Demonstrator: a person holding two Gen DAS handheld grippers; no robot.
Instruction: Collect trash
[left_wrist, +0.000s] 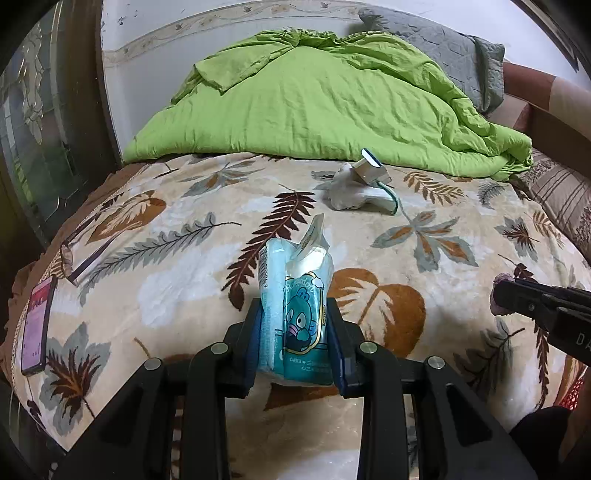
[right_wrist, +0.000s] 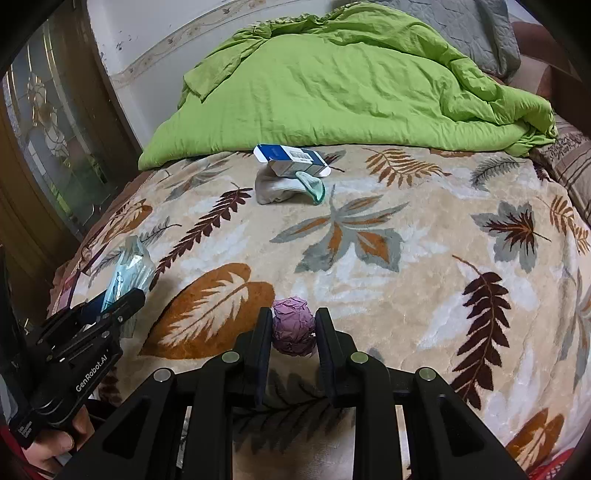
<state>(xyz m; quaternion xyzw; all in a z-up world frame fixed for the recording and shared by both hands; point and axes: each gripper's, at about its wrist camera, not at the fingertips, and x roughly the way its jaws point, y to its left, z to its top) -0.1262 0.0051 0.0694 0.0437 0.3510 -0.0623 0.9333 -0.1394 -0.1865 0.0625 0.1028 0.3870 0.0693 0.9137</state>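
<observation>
My left gripper is shut on a pale blue tissue packet with a cartoon print, held upright above the leaf-patterned blanket. In the right wrist view this packet shows at the left in that gripper. My right gripper is shut on a crumpled purple paper ball; it enters the left wrist view at the right edge with a bit of the ball showing. Farther back on the bed a small white and blue box rests on a white sock.
A rumpled green duvet covers the back of the bed, with a grey pillow behind it. A phone and glasses lie at the bed's left edge. A glazed wooden door stands to the left. A hand holds the left gripper.
</observation>
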